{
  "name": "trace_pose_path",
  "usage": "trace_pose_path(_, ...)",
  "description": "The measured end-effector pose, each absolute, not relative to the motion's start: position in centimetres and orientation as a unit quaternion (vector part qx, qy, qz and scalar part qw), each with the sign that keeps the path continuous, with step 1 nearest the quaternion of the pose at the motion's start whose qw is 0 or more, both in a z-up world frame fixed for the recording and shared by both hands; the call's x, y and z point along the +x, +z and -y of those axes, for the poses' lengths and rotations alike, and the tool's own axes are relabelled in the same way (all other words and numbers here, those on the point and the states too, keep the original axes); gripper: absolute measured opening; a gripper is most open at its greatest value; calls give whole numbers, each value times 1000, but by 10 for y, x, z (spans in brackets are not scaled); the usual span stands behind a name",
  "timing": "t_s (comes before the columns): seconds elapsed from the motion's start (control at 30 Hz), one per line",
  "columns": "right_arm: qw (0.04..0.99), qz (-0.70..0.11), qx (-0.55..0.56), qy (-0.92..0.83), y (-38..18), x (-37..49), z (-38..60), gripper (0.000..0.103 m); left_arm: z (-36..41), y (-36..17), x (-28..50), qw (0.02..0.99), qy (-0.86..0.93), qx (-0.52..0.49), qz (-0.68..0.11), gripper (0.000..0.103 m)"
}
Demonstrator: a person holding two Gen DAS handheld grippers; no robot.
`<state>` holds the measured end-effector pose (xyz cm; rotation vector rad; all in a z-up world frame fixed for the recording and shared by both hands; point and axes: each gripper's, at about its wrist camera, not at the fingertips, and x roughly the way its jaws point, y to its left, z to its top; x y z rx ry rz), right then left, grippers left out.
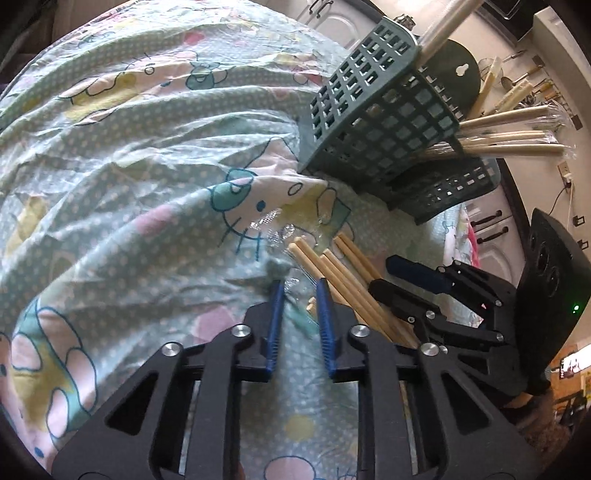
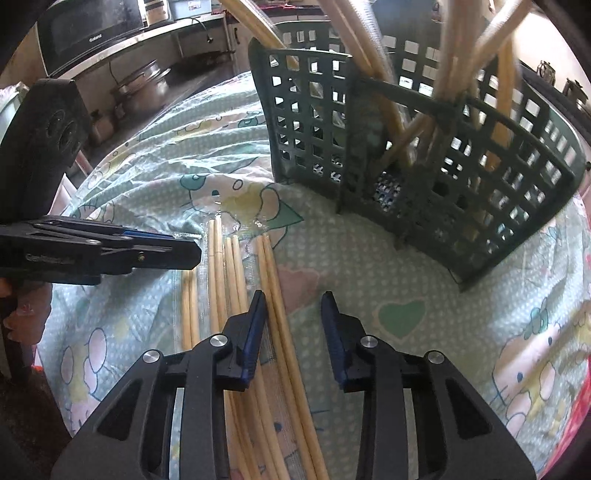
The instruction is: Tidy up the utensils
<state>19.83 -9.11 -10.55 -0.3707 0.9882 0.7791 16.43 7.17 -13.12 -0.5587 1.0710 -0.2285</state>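
Several pairs of bamboo chopsticks point(image 1: 343, 269) point(image 2: 229, 280), some in clear wrappers, lie side by side on the cartoon-print cloth. A green lattice utensil basket point(image 1: 369, 122) point(image 2: 424, 166) stands behind them and holds more wrapped chopsticks point(image 1: 509, 144) point(image 2: 461, 55). My left gripper point(image 1: 301, 288) point(image 2: 192, 254) is low over the leftmost pair's far end. Its pads stand a narrow gap apart, with crinkled wrapper and a chopstick tip between them, and no pressing shows. My right gripper point(image 2: 293, 302) point(image 1: 384, 275) straddles the rightmost pair. That pair lies near its left pad and the gap to the other pad is bare.
The cloth point(image 1: 129, 166) point(image 2: 406, 295) is wrinkled and drops off at the table's edges. A microwave point(image 2: 92, 33) and metal pots point(image 2: 144, 85) sit on a counter behind. Cabinet doors point(image 1: 491, 229) and hanging kitchen tools point(image 1: 524, 85) lie beyond the basket. A hand point(image 2: 22, 306) holds the left gripper.
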Motion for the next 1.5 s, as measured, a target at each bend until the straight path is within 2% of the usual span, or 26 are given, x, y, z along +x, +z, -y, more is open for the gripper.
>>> trace_pose_path(0.17, 789, -463, -182, 361, -105, 204, 77, 30, -78, -134, 163, 817, -108, -262, -502, 6)
trace_pose_path(0.5, 789, -464, -195, 353, -108, 214, 51, 30, -85, -136, 158, 818, -115, -274, -493, 2)
trace_pose_path(0.6, 797, -465, -181, 341, -107, 218, 55, 21, -88, -133, 153, 820, -114, -272, -491, 1)
trace_pose_path(0.67, 800, -467, -171, 335, -106, 221, 57, 12, -88, -131, 152, 822, -111, -269, -489, 0)
trace_pose_path(0.8, 806, -471, -159, 322, -104, 225, 68, 10, -93, -127, 146, 826, -104, -269, -484, 0)
trace_pose_path(0.83, 809, -470, -159, 316, -103, 225, 71, 7, -94, -127, 146, 827, -103, -271, -483, 0)
trace_pose_path(1.07, 822, -465, -125, 306, -92, 220, 103, 6, -103, -111, 139, 837, -98, -281, -459, 0)
trace_pose_path(1.5, 857, -405, -75, 309, -38, 191, 141, 6, -98, -62, 128, 859, -127, -279, -409, 0)
